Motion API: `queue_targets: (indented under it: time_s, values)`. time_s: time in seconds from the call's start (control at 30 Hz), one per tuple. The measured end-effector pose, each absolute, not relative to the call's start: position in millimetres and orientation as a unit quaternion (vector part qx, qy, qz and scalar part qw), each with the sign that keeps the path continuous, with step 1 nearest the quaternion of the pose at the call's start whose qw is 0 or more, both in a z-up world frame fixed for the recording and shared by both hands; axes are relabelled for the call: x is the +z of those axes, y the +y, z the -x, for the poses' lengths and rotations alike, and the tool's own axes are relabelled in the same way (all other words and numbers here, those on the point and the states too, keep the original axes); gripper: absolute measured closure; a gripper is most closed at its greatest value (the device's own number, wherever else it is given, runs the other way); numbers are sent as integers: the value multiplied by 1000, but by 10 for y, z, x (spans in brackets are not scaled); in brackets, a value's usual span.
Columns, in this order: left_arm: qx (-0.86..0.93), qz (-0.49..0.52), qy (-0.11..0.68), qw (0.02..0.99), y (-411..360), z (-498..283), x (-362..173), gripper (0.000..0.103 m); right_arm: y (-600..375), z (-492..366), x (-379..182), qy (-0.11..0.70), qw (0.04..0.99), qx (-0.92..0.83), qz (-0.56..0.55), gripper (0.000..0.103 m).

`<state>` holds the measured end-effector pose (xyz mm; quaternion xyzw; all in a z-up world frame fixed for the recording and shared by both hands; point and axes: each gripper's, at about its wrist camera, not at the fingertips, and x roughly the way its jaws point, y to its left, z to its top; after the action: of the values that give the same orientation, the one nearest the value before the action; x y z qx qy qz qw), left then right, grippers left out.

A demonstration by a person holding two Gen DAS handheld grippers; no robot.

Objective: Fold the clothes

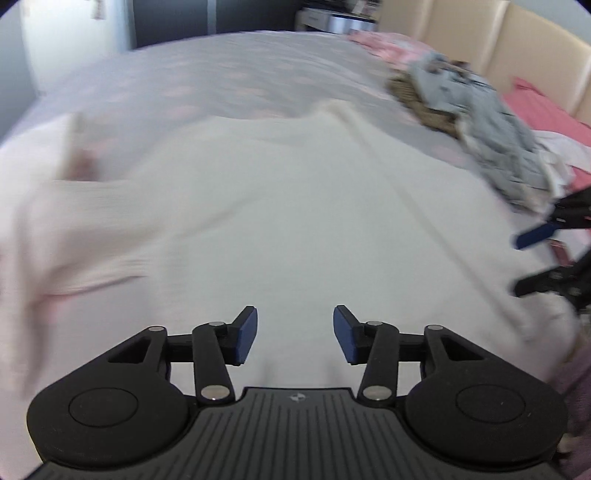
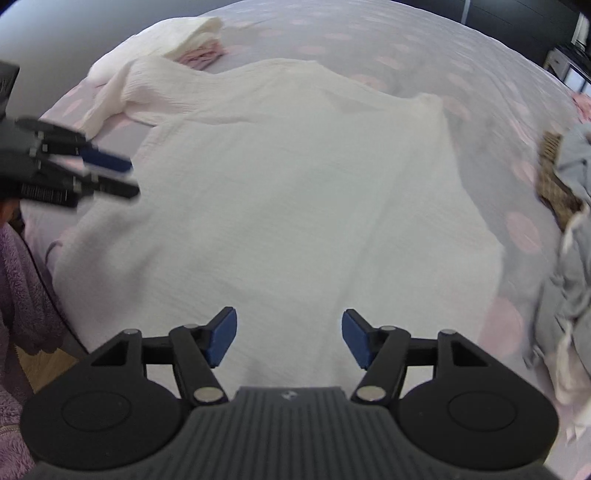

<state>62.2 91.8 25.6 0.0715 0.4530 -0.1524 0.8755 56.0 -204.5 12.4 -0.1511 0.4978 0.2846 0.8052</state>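
Right wrist view first: my right tool (image 2: pixel 289 338) hangs with its jaws apart and nothing between them, the white garment (image 2: pixel 288 192) spread flat on the bed (image 2: pixel 369 40) directly beneath and ahead of it, I'd say so a fold line can be picked. My left tool (image 1: pixel 295 334) is likewise parted and empty over the same cloth. Off to the right tool's right sits a heap of grey clothes (image 2: pixel 570 221), presumably waiting; ahead-left of it lies a folded white stack (image 2: pixel 192 31), apparently done.
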Motion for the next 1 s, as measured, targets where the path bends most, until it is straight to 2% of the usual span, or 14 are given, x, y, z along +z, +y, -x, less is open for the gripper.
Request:
queue_targets:
  time_s: [0.2,0.4,0.57,0.73,0.8,1.0]
  values:
    - [4,-90,427,900,1812,-718,313,43,-1690,-619,33,508,797,297,141,35]
    - [35,-91,434,895,2220,-887,46,43,-1375,-663,-106,519,783,306,156,35]
    - [29,-147,428,891,2298,-1002,-110,45,-1213,-742,-149,521,776,311,169,34]
    - [9,-91,444,891,2473,-1123,-106,89,-1141,-844,-213,527,769,318,172,34]
    - [12,-90,430,898,2489,-1109,-12,101,-1107,-866,-237,529,765,322,176,34]
    - [-36,-78,363,928,2349,-832,645,102,-1051,-876,-232,521,761,343,179,34]
